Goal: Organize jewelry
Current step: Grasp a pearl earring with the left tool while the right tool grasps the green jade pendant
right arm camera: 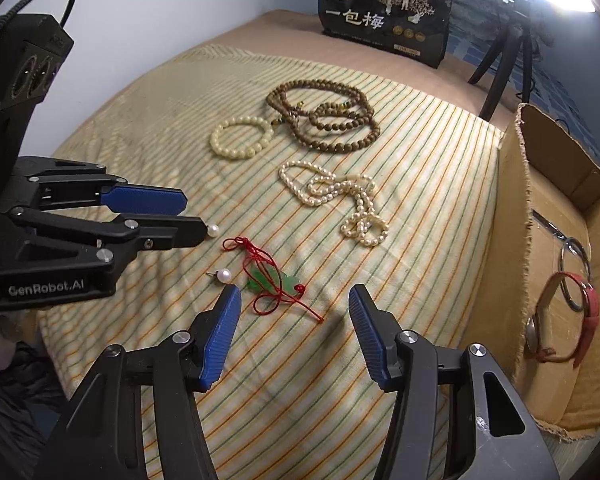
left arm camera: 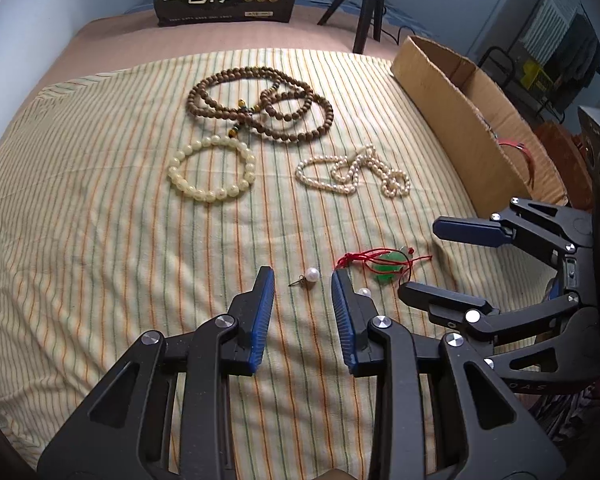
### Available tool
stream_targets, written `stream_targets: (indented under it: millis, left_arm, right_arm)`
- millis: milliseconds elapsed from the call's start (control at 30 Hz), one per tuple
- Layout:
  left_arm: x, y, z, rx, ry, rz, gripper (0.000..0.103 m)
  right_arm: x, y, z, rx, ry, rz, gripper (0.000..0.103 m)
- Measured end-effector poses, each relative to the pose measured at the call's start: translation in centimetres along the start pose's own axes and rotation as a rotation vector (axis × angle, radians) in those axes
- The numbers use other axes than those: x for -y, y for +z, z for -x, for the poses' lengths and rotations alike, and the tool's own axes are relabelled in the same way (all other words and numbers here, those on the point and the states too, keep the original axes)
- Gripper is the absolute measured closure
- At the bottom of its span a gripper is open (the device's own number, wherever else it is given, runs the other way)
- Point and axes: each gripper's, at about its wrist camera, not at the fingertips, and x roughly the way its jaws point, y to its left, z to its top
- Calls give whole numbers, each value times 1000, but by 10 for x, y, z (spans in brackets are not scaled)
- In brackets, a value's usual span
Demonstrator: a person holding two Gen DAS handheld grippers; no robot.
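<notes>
Striped cloth [left arm camera: 100,220] covers the bed under both grippers. Cardboard box [right arm camera: 516,240] sits just outboard of the right gripper [right arm camera: 294,308]; only the right wrist view shows inside it: a red-strap watch [right arm camera: 560,320] and a metal ring [right arm camera: 576,276]. Well ahead of both jaw sets: brown bead necklace [left arm camera: 260,104], yellowish bead bracelet [left arm camera: 212,170], pearl strand [left arm camera: 356,172]. Jade pendant w/ red cord [right arm camera: 272,280] lies just ahead of the right jaws, which are apart, nothing btwn them. Left gripper [left arm camera: 303,278] jaws narrowed but apart, gripping nothing; one pearl earring [left arm camera: 311,274] lies btwn its tips on the cloth. A 2nd pearl earring [left arm camera: 364,292] lies just outside its right finger; right view shows it at that fingertip.
</notes>
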Motion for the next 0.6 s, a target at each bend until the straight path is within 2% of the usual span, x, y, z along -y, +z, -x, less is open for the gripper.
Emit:
stream_targets:
  millis: [400, 600]
  left_arm:
    - [2, 4, -18, -22, 10, -33, 80]
    - [3, 5, -22, -21, 20, -56, 90]
  right_arm:
    - [1, 4, -11, -20, -2, 20, 50]
    - [-3, 7, -15, -21, -12, 43, 50]
